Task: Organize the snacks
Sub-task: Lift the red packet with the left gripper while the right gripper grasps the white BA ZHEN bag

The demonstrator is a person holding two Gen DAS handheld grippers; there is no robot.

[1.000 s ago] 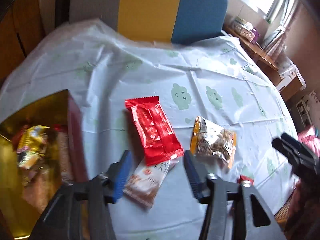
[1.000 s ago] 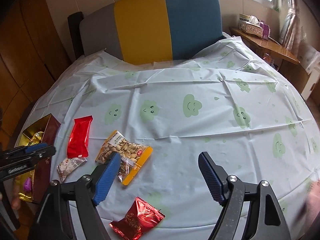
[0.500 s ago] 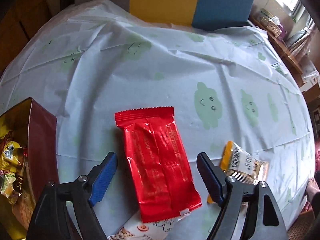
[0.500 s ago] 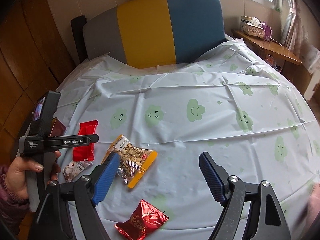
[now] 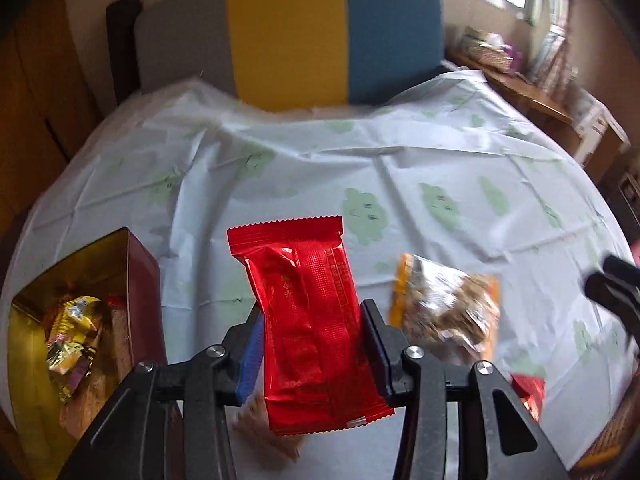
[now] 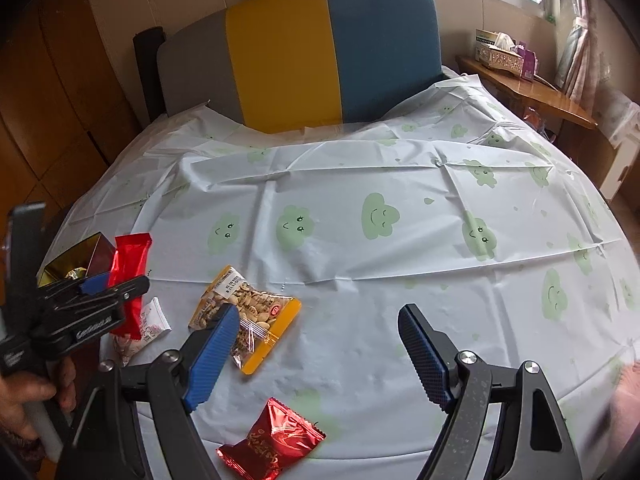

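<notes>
My left gripper is shut on a long red snack pack and holds it lifted above the table; it also shows in the right wrist view. A red box with a gold inside holding several snacks stands at the left. A clear-and-orange nut bag lies on the cloud-print tablecloth. A white snack pack lies under the left gripper. A small shiny red pack lies near the front edge. My right gripper is open and empty above the cloth.
A chair back in grey, yellow and blue stands behind the table. A wooden side shelf with tissue boxes is at the far right. Wooden panelling runs along the left wall.
My left gripper has closed on the long red pack and lifted it off the cloth. The right gripper has hardly moved.
</notes>
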